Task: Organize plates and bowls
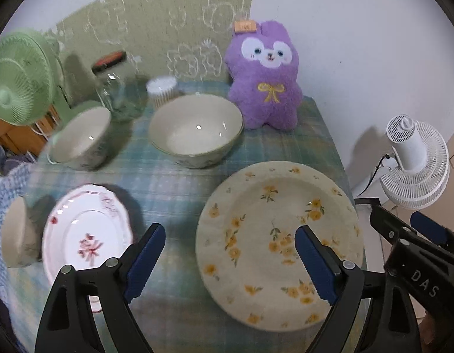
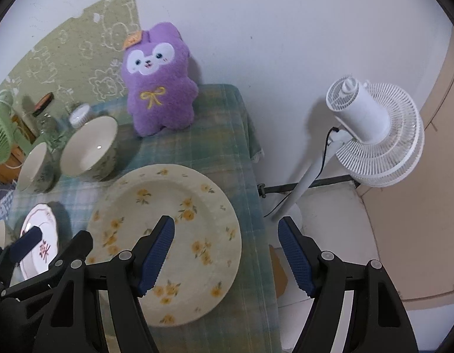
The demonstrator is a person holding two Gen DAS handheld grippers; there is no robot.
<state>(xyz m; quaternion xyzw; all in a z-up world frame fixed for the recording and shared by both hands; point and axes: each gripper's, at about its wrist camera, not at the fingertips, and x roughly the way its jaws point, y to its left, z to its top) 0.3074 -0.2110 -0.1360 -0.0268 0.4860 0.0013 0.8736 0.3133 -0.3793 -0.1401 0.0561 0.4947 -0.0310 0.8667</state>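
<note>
The big plate [image 1: 281,244] with yellow flowers lies flat on the bench [image 1: 174,182], close to the right edge. That edge is the worry. If a gripper pushes the plate sideways and does not lift it, the plate could slide off and break on the floor.

The small plate [image 1: 86,232] with red flowers lies to the left of the big one, a bit apart from it. A small bowl [image 1: 16,232] sits tipped on its side just beside the small plate. It looks like it could roll if it gets bumped.

Further back stand a big bowl [image 1: 196,129] and a middle bowl [image 1: 80,138], both upright and near each other. Behind them are a glass jar [image 1: 116,88], a purple bunny toy [image 1: 265,79] and a green fan [image 1: 19,85]. A reach to the bowls could knock the jar over.

The left gripper [image 1: 230,261] is wide open and holds nothing. It hangs over the left rim of the big plate. The right gripper [image 2: 227,256] is open too, and empty. It hangs over the right rim of the big plate and the bench edge.

Both grippers are close together over one plate, so they could bump each other. A flat plate is hard to pinch, and it might slip and drop. A white fan [image 2: 374,135] stands on the floor beside the bench.
</note>
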